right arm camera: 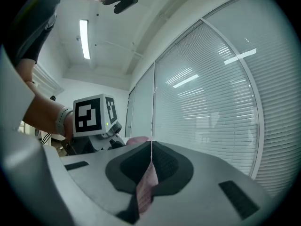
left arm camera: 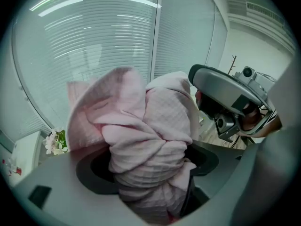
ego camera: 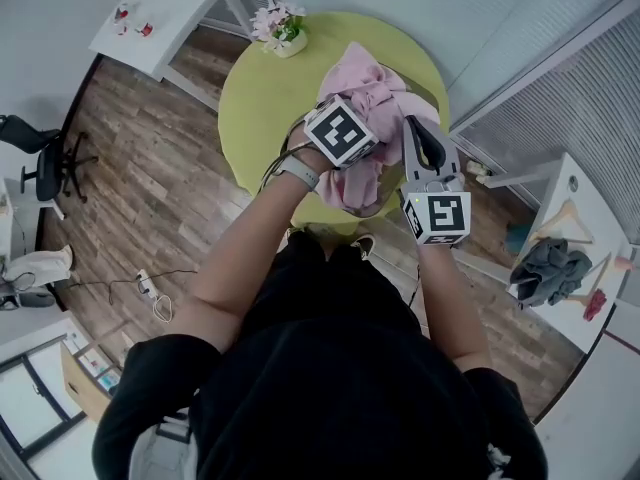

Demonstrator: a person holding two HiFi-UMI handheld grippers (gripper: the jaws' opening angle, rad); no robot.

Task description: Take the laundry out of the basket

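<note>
A pink cloth (ego camera: pixel 372 96) hangs bunched over the green round table (ego camera: pixel 258 93), held up between both grippers. My left gripper (ego camera: pixel 362 160) has its jaws set wide around a thick wad of the pink cloth (left arm camera: pixel 155 126), which fills the gap and presses on both pads. My right gripper (ego camera: pixel 417 133) is just to its right, shut on a thin edge of the pink cloth (right arm camera: pixel 146 187) that sticks out between its pads. Thin wires, perhaps the basket rim (ego camera: pixel 283 156), show under my left wrist; the rest of the basket is hidden by the cloth and grippers.
A pot of pink flowers (ego camera: pixel 282 30) stands at the table's far edge. A white table (ego camera: pixel 165 13) is at the back left and an office chair (ego camera: pixel 40 158) at the left. At the right, a white surface (ego camera: pixel 590 218) carries a grey garment (ego camera: pixel 552 268) and hangers.
</note>
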